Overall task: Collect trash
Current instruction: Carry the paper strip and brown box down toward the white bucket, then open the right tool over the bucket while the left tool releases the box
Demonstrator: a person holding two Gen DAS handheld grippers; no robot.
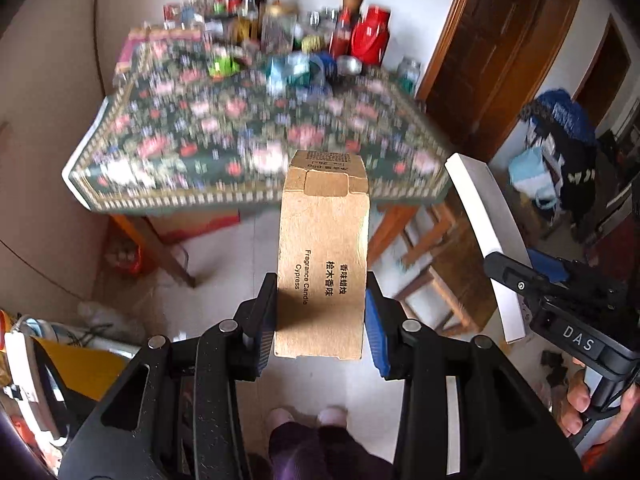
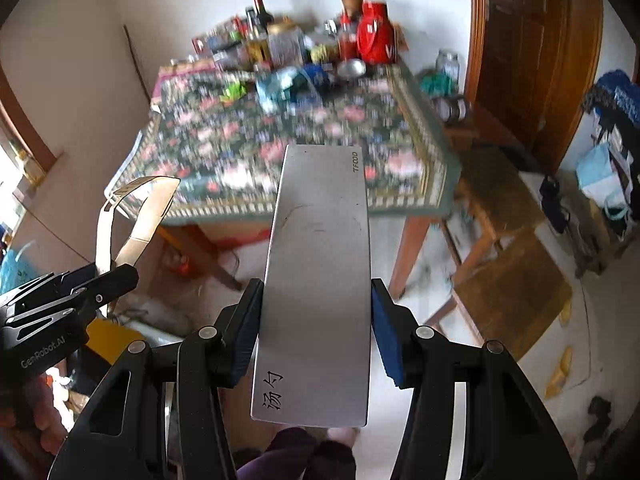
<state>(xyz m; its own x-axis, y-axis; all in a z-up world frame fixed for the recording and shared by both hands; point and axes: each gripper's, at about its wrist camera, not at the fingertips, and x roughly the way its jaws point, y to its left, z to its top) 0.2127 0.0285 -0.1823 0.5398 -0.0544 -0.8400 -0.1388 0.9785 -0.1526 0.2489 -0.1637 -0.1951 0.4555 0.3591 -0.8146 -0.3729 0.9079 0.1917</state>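
My left gripper (image 1: pixel 321 312) is shut on a brown cardboard candle box (image 1: pixel 323 256), held in the air in front of the table. The box also shows from the side in the right wrist view (image 2: pixel 140 216), sticking up from the left gripper (image 2: pixel 116 272). My right gripper (image 2: pixel 316 320) is shut on a long grey flat box (image 2: pixel 318 280) with black lettering. In the left wrist view that box shows edge-on as a white strip (image 1: pixel 486 240) above the right gripper (image 1: pixel 516 280). Both are held above the floor, short of the table edge.
A table with a dark floral cloth (image 1: pixel 248 140) stands ahead, its far side crowded with bottles, jars and a red container (image 1: pixel 370 34). Crumpled blue and green wrappers (image 1: pixel 296 70) lie on it. Wooden stools (image 2: pixel 500 248) stand to the right, a wooden door (image 2: pixel 528 52) behind.
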